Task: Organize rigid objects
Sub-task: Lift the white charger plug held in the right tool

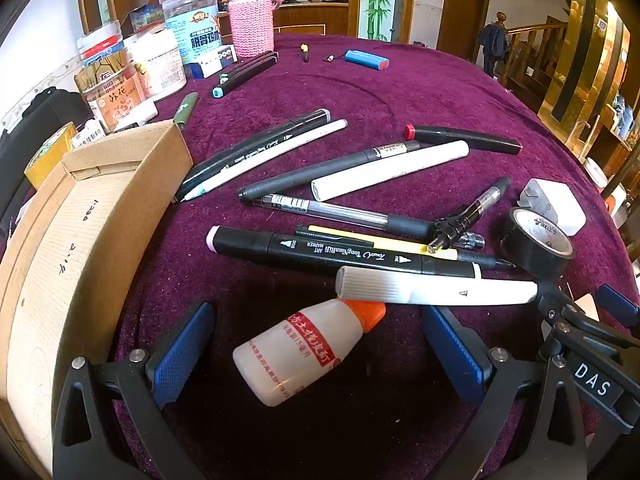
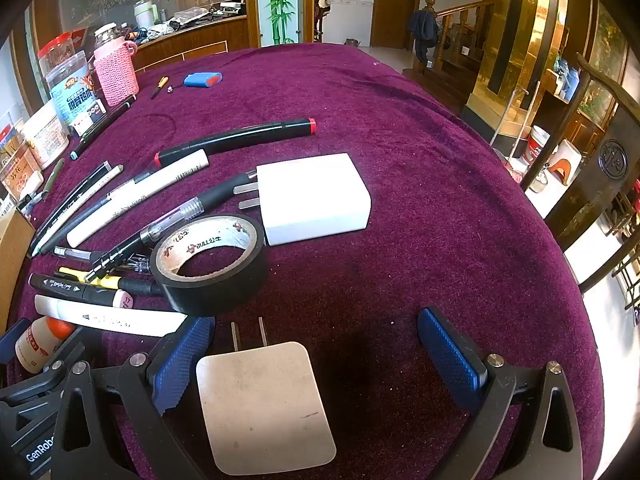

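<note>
A purple velvet tablecloth point(image 1: 400, 92) covers the table, with jars and tins crowded at its far left and a wooden staircase behind. The left gripper point(image 1: 316, 352) stands wide open and holds nothing; the small white bottle with the orange cap point(image 1: 304, 348) lies on the cloth between its blue pads, touching neither, its long axis slanting from near left to far right with the cap at the far end. Just beyond the cap a white marker point(image 1: 436, 289) lies crosswise, and an open cardboard box point(image 1: 92, 216) sits to the left. The right gripper point(image 2: 316, 356) is also spread wide and empty; a flat white charger point(image 2: 264, 404) lies between its pads, closer to the left one, its two prongs pointing away. Two chargers are in view, the second, blockier one point(image 2: 316, 196) farther off with its prongs aimed left. One roll of black tape point(image 2: 212, 264) lies flat between them, touching the white marker.
</note>
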A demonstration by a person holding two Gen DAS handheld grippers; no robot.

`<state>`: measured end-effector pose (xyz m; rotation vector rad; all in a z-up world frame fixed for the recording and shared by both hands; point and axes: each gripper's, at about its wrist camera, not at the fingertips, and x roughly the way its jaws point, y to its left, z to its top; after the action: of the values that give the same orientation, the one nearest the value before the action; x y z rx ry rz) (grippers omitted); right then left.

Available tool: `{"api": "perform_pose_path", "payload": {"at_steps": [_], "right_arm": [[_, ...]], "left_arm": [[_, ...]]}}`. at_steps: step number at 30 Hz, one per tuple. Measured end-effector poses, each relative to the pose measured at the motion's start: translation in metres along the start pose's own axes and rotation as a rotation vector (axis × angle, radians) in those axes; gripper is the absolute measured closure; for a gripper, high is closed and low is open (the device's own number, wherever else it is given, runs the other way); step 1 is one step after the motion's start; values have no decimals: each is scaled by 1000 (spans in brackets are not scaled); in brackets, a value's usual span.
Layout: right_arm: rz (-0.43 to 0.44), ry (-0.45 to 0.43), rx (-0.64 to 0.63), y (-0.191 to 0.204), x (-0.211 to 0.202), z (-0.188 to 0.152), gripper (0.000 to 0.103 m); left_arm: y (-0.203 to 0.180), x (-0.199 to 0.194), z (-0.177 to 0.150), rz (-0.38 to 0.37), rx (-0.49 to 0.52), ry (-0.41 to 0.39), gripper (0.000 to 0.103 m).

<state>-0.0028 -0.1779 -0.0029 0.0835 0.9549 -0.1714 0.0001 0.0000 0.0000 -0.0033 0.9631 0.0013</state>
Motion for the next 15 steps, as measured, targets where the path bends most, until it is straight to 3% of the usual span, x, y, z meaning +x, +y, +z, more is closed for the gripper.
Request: {"api": "perform_pose_path", "payload": {"at_steps": [6,9,13,15], "right_arm": [[97,68,-119,-1,0,2,1],[163,85,-103,-11,0,4,1],[81,107,-143,2,1,1,1],[79,117,-120,2,1,3,1]], "left_arm": [[1,-2,-1,-33,42,65,0],[5,-4,-7,-33,55,52,0],[1,-6,-12,-30,54,41,0],[1,-7,-12,-30,54,42,0]]}}
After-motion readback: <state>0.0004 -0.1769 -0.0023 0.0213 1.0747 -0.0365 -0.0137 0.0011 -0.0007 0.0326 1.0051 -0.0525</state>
